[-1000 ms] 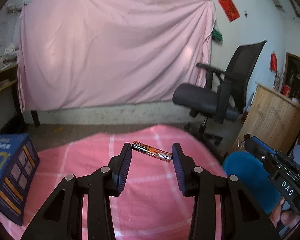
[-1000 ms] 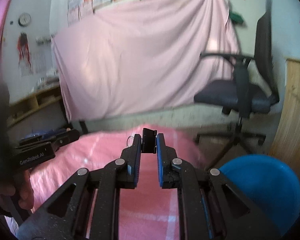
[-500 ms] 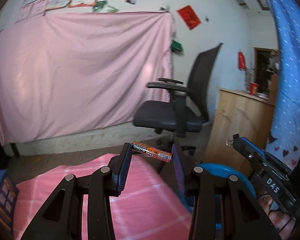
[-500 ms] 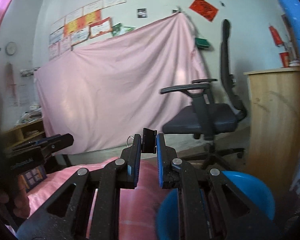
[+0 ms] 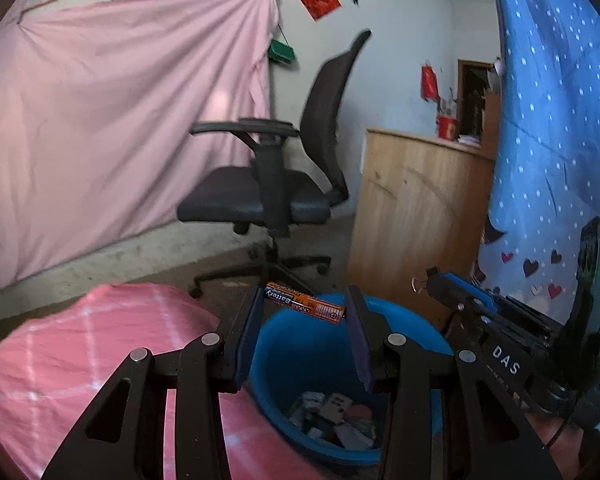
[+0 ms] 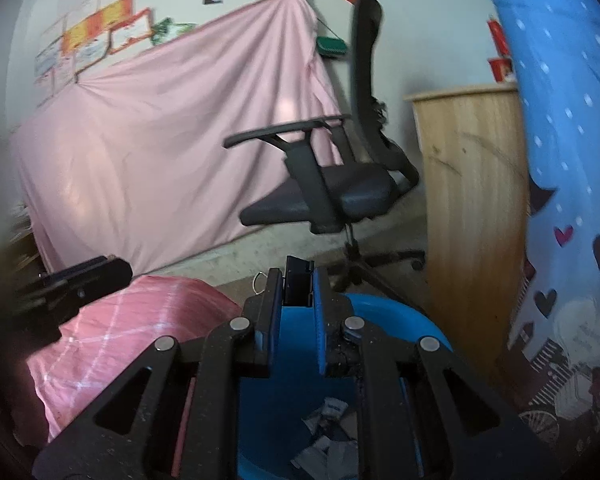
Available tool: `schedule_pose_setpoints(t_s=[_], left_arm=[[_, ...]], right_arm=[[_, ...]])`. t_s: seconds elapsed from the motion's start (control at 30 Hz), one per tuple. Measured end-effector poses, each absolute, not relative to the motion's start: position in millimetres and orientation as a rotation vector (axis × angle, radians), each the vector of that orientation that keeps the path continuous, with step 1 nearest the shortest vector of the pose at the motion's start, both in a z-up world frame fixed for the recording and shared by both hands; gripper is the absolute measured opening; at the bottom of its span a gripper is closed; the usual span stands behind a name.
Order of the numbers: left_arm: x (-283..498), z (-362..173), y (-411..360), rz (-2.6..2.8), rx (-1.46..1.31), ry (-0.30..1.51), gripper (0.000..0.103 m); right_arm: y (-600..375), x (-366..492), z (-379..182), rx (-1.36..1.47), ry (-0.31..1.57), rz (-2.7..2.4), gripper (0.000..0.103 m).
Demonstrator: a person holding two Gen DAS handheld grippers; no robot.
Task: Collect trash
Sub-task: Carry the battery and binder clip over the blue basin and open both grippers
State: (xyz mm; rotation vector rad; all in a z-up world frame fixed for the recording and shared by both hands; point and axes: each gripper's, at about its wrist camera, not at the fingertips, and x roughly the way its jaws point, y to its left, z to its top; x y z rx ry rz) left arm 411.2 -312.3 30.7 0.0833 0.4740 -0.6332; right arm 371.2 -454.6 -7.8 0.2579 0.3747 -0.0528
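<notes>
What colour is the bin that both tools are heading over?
Blue; the bin shows best in the left wrist view.

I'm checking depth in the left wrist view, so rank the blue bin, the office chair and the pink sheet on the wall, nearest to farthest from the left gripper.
1. Blue bin, directly below the left gripper.
2. Office chair, beyond, centre.
3. Pink sheet, on the back wall, left.

Glossy blue plastic bin (image 5: 400,432), matt pink cloth (image 5: 60,360), smooth pale wood cabinet (image 5: 412,208), glossy-labelled battery (image 5: 305,304).
</notes>
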Motion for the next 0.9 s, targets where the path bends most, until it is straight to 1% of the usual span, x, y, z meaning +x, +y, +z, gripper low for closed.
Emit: schedule_pose_setpoints(t_s=[0.13, 0.4, 0.9], left_arm=[[416.9, 17.0, -329.2, -0.664, 0.083, 0.539, 0.036], [428.0, -2.2, -334.9, -0.643, 0.067, 0.615, 0.036], [431.5, -9.2, -326.6, -0.608, 0.049, 0.636, 0.038]], right_arm=[[-466.7, 370.9, -15.4, 0.288, 0.416, -0.068, 0.041], [-470.2, 374.7, -21.2, 0.306, 0.455, -0.083, 0.042], [-470.5, 377.4, -20.6, 0.299, 0.457, -0.078, 0.042]])
